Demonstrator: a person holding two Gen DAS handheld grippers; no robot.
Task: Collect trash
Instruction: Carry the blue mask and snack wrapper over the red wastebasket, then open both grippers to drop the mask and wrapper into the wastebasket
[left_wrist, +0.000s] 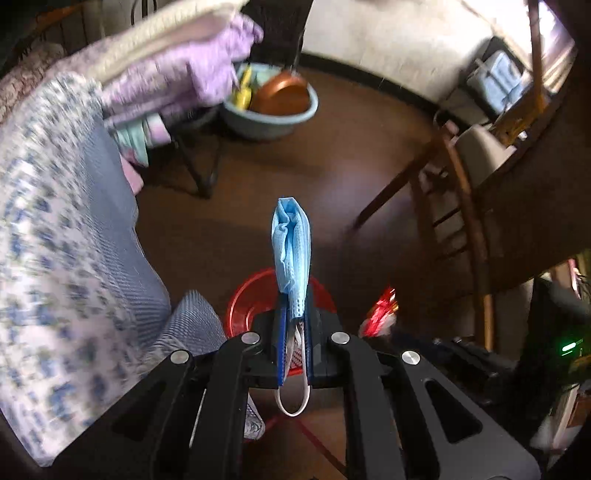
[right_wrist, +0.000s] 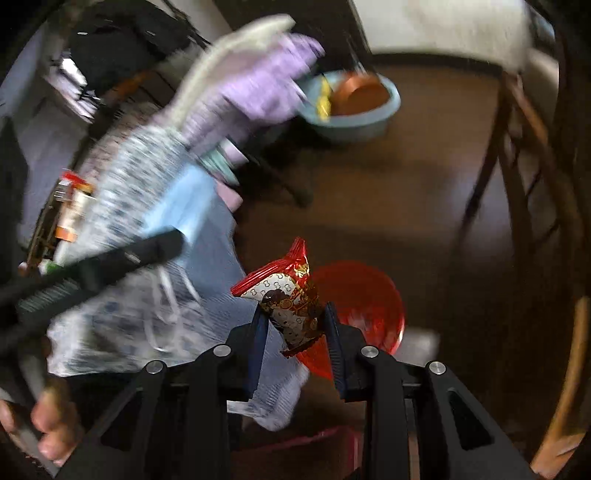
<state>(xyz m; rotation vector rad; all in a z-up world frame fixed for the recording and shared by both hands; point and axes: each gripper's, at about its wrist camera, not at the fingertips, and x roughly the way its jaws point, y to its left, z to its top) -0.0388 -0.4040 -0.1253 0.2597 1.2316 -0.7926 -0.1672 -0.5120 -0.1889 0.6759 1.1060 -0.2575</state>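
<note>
My left gripper (left_wrist: 294, 317) has its jaws pinched tight on a blue face mask (left_wrist: 291, 247), which stands up from the tips with its white ear loop (left_wrist: 293, 398) hanging behind them; my right gripper (right_wrist: 295, 321) has its jaws partly closed on a red snack wrapper (right_wrist: 291, 295); both point down over a red bin (right_wrist: 364, 306) on the brown floor (right_wrist: 388, 206); further off sits a pale blue basin (left_wrist: 273, 110); patterned bedding (left_wrist: 55, 258) lies to the left, blurred.
</note>
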